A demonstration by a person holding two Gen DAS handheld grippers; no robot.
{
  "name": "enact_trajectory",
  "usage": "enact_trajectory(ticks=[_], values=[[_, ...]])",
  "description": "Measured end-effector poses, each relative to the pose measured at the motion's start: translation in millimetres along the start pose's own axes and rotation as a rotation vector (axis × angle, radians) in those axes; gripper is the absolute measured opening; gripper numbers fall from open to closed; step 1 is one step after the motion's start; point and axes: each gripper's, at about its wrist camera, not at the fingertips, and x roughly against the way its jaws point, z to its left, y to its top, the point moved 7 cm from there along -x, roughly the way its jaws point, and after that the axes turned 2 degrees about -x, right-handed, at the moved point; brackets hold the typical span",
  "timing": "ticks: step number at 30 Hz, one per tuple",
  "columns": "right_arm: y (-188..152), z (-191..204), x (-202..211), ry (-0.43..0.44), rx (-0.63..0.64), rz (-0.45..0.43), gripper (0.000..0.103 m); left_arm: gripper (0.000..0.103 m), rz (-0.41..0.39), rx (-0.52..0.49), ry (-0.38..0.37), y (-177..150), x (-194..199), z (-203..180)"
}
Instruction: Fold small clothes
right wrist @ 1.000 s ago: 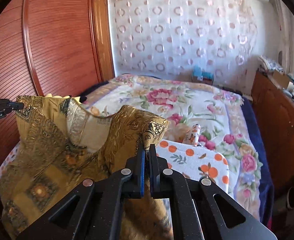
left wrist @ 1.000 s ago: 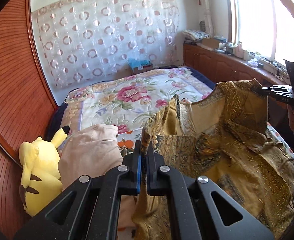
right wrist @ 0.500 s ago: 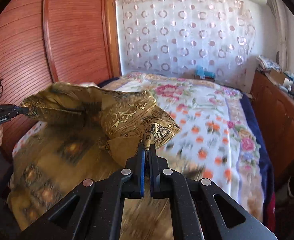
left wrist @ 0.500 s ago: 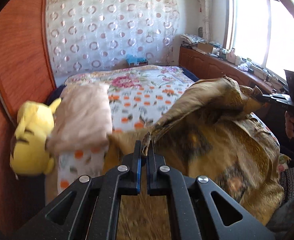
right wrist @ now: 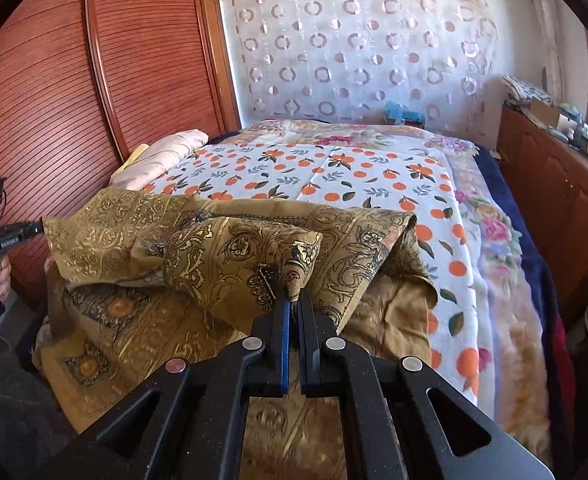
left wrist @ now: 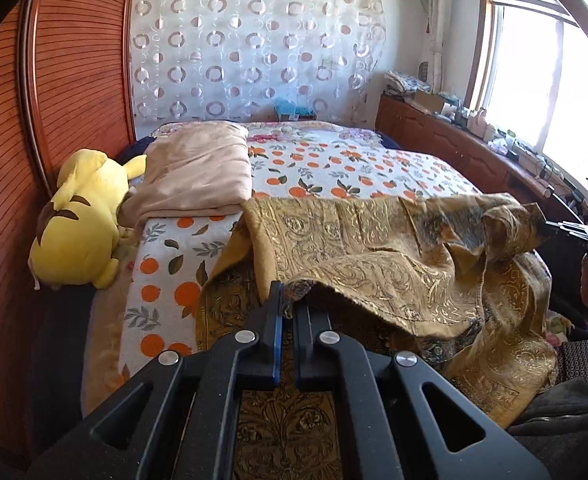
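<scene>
Sunlit and cluttered, a bedroom with a circle-patterned curtain (left wrist: 253, 48) and a ribbed wooden wardrobe (right wrist: 53, 92) is framing the bed (right wrist: 494, 240), where an orange-print sheet (left wrist: 354, 168) is covering the floral bedspread. I am holding a gold brocade garment (left wrist: 374, 248) over the near end of the bed, its lower part lying on the mattress and its upper edge folding forward over itself. My left gripper (left wrist: 287, 304) is pinching one corner of that edge, jaws pressed together on the cloth. My right gripper (right wrist: 293, 300) is pinching the opposite corner in the same way, with the fabric bunching just above its fingertips. A folded pink blanket (left wrist: 197, 172) is lying just beyond the garment, touching a yellow Pikachu plush (left wrist: 77, 216) resting against the wardrobe. A wooden cabinet (left wrist: 446, 140) is running under the window (left wrist: 542, 80).
</scene>
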Motion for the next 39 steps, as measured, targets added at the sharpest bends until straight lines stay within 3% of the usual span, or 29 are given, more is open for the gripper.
enact_trajectory(ticks=[8,13,18,22,24,26,29,37,39], values=[[10.9,21.1,42.8,-0.016,0.055,0.002,0.003,0.005,0.003,-0.037,0.003,-11.1,32.1,-7.9],[-3.4,20.1,52.2,-0.022,0.044,0.057,0.003,0.005,0.038,-0.046,0.018,-23.1,26.1,-9.4],[-15.3,16.8,48.4,-0.087,0.044,0.106,0.003,0.007,0.079,-0.014,0.005,-31.2,13.4,-3.4],[-9.5,25.3,55.6,-0.08,0.06,0.101,0.006,0.028,0.081,-0.009,-0.007,-30.7,16.7,-3.3],[-3.6,29.4,62.4,-0.081,0.066,0.088,0.008,0.044,0.072,-0.006,-0.008,-27.7,20.6,-2.2],[-2.1,31.0,64.1,-0.076,0.073,0.079,0.008,0.051,0.06,-0.003,-0.023,-24.4,24.9,-2.1],[-5.6,32.5,70.1,-0.083,0.08,0.071,0.008,0.076,0.053,-0.004,-0.006,-21.0,26.6,-1.5],[-1.6,24.3,65.0,-0.096,0.073,0.057,0.009,0.079,0.03,-0.019,-0.018,-12.7,30.5,-8.3],[1.4,21.1,62.3,-0.096,0.074,0.048,0.017,0.079,0.022,-0.018,-0.027,-9.0,28.2,-8.4]])
